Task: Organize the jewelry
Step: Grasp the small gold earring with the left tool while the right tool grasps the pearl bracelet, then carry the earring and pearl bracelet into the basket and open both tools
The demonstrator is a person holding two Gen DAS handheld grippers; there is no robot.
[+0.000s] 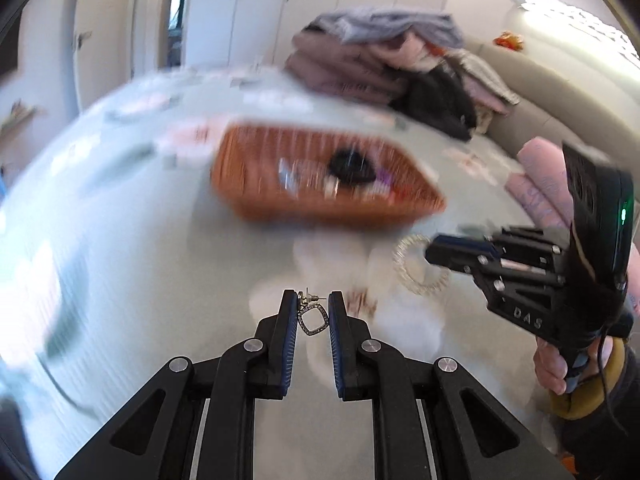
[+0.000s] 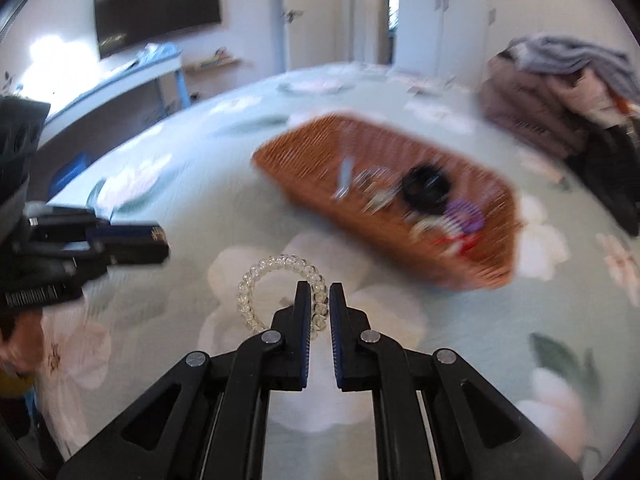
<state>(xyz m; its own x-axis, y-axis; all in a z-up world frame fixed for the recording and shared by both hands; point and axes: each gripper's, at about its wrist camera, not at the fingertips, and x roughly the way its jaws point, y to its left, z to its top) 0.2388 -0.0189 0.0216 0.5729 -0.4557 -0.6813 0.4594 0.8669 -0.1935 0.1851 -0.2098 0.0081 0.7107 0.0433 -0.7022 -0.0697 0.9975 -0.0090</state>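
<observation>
Over the bedspread (image 2: 460, 380), w/ basket (image 1: 320, 184) at 12 o'clock, I'm pinching an earring (image 1: 313, 318) in my left gripper (image 1: 313, 312) & a clear bracelet (image 2: 280, 292) in my right gripper (image 2: 320, 304). Risk: thin earring's slipping out if jolted.

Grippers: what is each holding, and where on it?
Left gripper: earring, pinched near its post end. Right gripper: clear coil bracelet, pinched on one side of its loop.

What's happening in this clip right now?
A person holds a gripper in each hand over a flowered bedspread. The left gripper is shut on a small earring; the right gripper is shut on a clear spiral bracelet. A wicker basket with other trinkets sits just ahead, so both pieces probably go there.
</observation>
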